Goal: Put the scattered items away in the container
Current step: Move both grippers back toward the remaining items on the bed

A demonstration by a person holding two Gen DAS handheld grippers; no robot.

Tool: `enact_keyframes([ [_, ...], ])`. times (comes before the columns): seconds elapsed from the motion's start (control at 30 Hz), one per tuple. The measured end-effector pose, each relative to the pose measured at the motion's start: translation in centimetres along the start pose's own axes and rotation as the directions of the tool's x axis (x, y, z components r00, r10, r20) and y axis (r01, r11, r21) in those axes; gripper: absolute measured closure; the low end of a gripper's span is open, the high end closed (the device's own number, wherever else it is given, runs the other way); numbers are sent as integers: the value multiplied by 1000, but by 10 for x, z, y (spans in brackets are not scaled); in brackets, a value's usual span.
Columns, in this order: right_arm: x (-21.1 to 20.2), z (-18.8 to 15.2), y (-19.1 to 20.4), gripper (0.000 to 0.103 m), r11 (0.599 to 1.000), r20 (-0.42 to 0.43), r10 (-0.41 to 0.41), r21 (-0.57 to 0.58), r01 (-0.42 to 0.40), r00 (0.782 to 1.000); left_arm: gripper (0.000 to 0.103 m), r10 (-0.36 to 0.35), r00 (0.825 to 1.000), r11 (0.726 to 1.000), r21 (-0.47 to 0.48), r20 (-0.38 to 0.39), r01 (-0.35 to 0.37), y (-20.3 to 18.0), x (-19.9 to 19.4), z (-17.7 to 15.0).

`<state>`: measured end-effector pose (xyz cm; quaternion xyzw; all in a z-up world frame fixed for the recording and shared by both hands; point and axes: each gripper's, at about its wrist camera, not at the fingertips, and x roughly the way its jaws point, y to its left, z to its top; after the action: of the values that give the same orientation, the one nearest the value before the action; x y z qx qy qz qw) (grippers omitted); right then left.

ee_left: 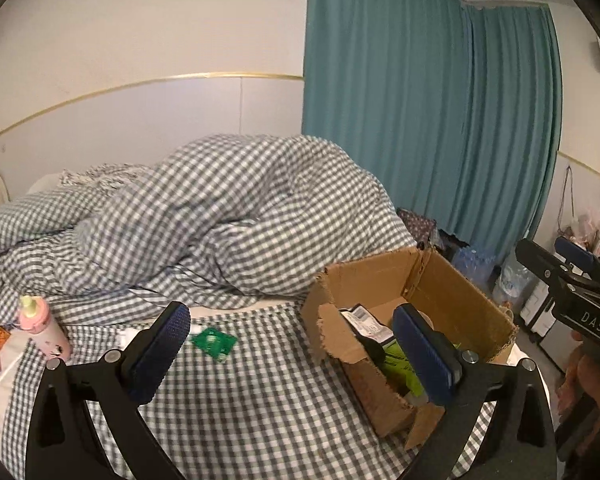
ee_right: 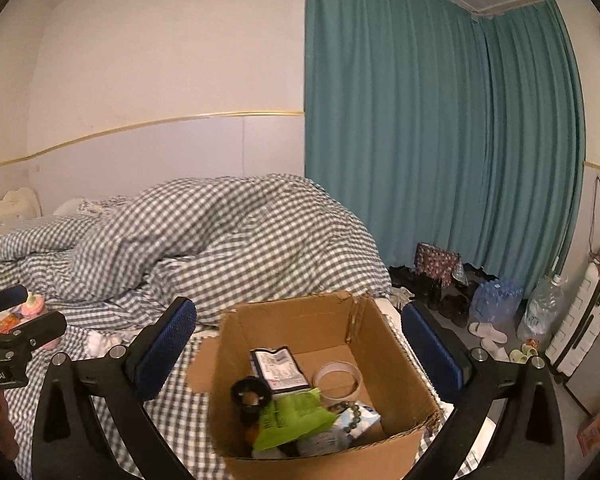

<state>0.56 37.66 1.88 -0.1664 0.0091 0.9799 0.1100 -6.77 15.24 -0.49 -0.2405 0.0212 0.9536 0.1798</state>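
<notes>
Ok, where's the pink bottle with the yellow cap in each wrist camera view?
Left wrist: the pink bottle lies at the far left on the checked bedsheet, left of the green packet.
Right wrist: it shows at the far left edge, partly hidden behind the left gripper.
Shared landmark: the cardboard box, to the bottle's right in both views.

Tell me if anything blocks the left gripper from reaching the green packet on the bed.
Nothing visible does. The green packet lies flat on the checked sheet, just ahead of the open left gripper. The cardboard box sits off to its right.
</notes>
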Motion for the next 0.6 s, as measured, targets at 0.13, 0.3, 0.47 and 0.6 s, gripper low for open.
enact_keyframes([
  [0.13, -16, 4, 18, 0, 1000, 4, 23, -16, -23, 1000, 0, 41, 999, 999, -10, 25, -41, 17, -26, -2],
  [0.3, -36, 6, 45, 0, 996, 6, 79, -30, -79, 997, 0, 104, 994, 994, -32, 40, -103, 44, -56, -11],
  [0.47, -55, 2, 72, 0, 989, 3, 142, -49, -141, 990, 0, 177, 983, 983, -62, 51, -174, 74, -91, -24],
  [0.6, -63, -6, 90, 0, 980, -17, 187, -71, -187, 982, 0, 221, 973, 972, -95, 59, -215, 94, -115, -31],
])
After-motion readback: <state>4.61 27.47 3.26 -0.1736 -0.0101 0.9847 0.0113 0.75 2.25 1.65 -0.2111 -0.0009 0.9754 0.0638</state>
